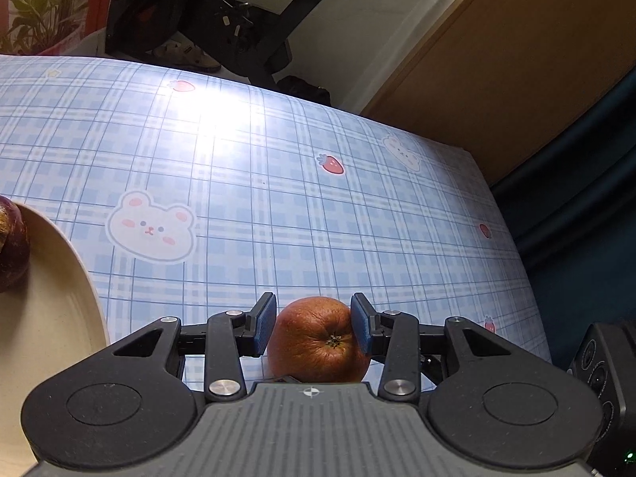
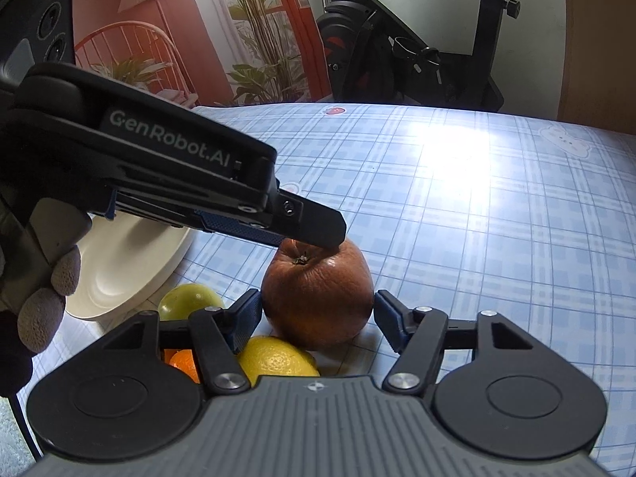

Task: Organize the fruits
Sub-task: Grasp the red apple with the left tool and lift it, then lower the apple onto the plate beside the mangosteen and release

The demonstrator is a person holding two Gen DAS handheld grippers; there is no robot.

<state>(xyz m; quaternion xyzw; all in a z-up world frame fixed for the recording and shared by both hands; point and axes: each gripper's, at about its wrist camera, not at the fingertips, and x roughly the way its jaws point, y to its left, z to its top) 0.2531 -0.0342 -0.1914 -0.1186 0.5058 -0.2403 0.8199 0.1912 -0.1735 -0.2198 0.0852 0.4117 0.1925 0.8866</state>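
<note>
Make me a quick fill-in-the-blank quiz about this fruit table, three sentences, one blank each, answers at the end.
1. The blue plaid tablecloth is printed with bear faces and red ___.
2. The brown orange sits between the jaws of ___ grippers.
3. Of the loose fruits, the round one nearest the cream plate is coloured ___.

Missing words: strawberries; both; green.
</note>
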